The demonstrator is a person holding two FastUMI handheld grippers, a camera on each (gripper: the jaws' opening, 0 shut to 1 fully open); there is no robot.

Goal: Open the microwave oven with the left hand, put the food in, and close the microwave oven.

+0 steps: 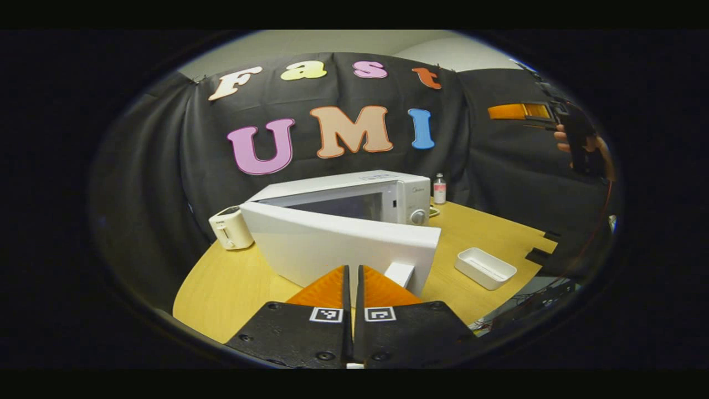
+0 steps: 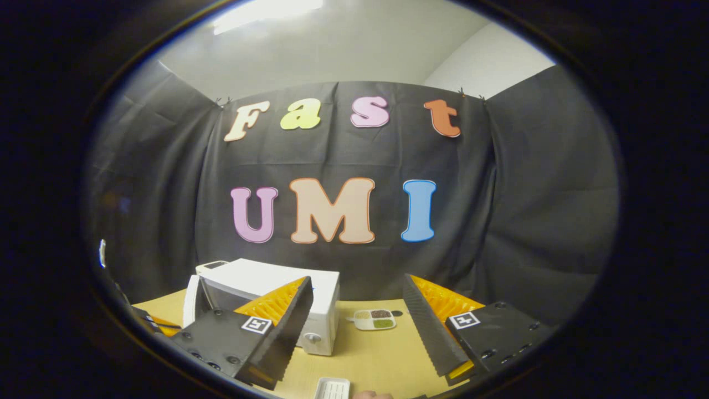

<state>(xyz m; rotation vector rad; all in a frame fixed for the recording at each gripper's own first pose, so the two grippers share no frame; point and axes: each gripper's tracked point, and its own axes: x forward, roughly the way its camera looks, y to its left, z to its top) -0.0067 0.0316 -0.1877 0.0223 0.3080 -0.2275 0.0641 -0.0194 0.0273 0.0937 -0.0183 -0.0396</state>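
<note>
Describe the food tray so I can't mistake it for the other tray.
Start from the white microwave on the wooden table. Right of its dial side lies the food tray, split into compartments with differently coloured fillings. The nearer white tray is plain.

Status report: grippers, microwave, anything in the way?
Left gripper shut, empty, at the door. Right gripper open, empty, raised. Microwave door swung open. Food tray on table beside it; nothing blocking.
</note>
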